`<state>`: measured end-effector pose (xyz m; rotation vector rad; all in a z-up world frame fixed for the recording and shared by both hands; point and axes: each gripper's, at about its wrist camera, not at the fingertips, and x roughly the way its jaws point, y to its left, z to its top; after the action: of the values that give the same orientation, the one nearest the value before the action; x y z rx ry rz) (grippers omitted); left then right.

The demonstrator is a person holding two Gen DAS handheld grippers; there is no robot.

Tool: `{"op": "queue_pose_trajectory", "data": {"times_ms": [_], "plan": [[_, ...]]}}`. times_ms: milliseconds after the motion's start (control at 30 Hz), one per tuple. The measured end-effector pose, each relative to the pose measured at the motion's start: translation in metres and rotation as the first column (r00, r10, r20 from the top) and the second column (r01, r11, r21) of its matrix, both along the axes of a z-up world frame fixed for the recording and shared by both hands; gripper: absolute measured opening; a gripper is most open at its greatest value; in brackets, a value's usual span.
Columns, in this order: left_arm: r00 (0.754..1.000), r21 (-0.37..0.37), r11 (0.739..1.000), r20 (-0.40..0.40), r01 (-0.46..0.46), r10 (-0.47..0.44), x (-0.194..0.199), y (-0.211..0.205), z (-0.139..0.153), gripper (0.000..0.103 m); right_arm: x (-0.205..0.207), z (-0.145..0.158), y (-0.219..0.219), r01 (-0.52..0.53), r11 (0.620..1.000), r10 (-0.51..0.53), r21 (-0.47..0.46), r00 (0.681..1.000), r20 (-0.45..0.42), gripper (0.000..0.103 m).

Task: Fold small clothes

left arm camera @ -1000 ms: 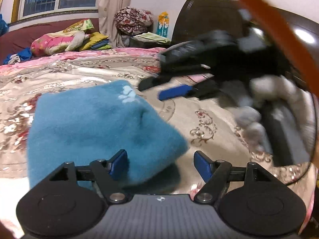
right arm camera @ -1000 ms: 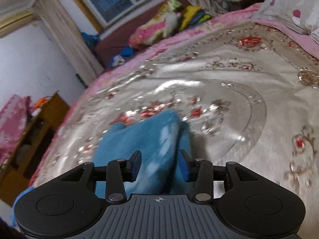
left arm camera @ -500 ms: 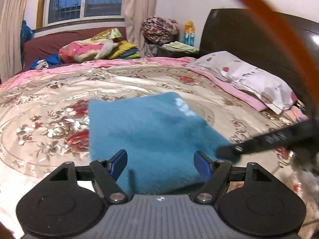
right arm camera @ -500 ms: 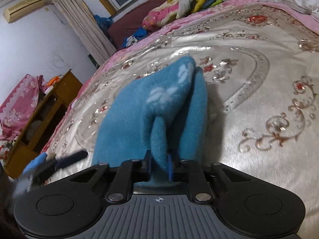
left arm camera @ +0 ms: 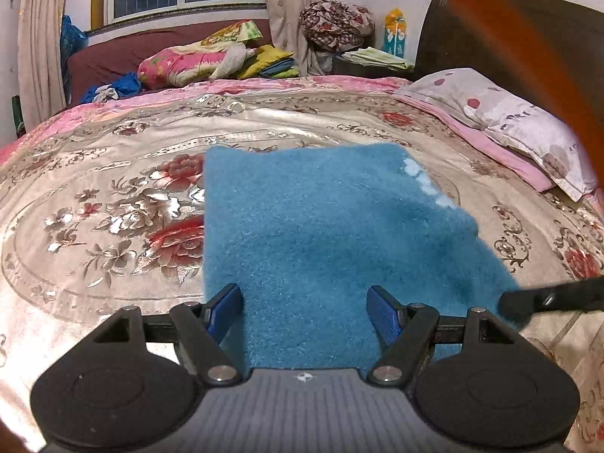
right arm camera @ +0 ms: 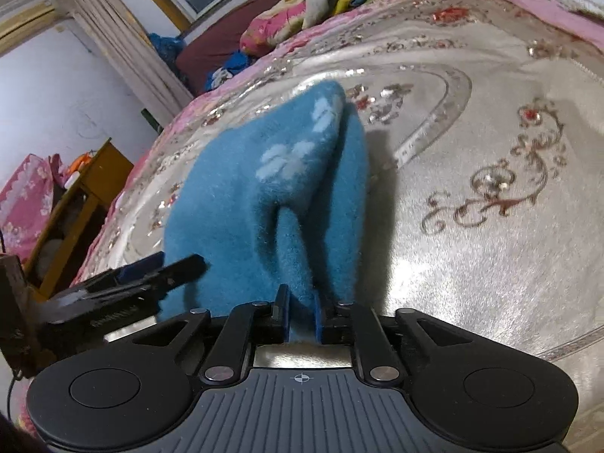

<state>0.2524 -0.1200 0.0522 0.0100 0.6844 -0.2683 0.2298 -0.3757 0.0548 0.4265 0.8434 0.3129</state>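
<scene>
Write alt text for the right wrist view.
The right gripper pinches a raised fold of a fuzzy blue cloth with pale paw prints, its jaws easing open slightly with the fold between them. The cloth lies on a shiny floral bedspread. The left gripper reaches in at the cloth's left edge.

A home bedroom: floral bedspread [left arm camera: 113,196], pillow [left arm camera: 521,124] (headboard behind).

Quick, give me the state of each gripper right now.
Left gripper: open, jaws wide over the blue fleece garment, gripping nothing.
Right gripper: pinching a fold of the garment, jaws easing open slightly.
</scene>
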Motion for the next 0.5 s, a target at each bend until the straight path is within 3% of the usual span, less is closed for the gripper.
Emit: {"op": "queue_pose_trajectory", "data": {"times_ms": [100,200,367,500], "plan": [[1.0,-0.007,1.0,-0.008,0.001,-0.001,0.001,0.003,0.0,0.077,-0.008,0.027,0.008,0.024,0.995,-0.014,-0.094,0.994,0.107,0.017],[1.0,0.013,1.0,-0.005,0.003,-0.002,-0.001,-0.001,0.0,0.077,-0.003,0.043,0.018,0.025,0.995,-0.007,-0.101,0.984,0.179,0.017],[1.0,0.031,1.0,-0.012,0.0,0.0,0.001,-0.006,0.0,0.077,0.029,0.035,0.047,0.003,0.989,0.026,-0.15,0.981,0.191,0.017],[1.0,0.04,0.999,-0.014,0.004,-0.003,0.003,-0.008,-0.001,0.078,0.052,0.03,0.049,0.037,0.99,-0.008,-0.138,0.978,0.207,0.017]]}}
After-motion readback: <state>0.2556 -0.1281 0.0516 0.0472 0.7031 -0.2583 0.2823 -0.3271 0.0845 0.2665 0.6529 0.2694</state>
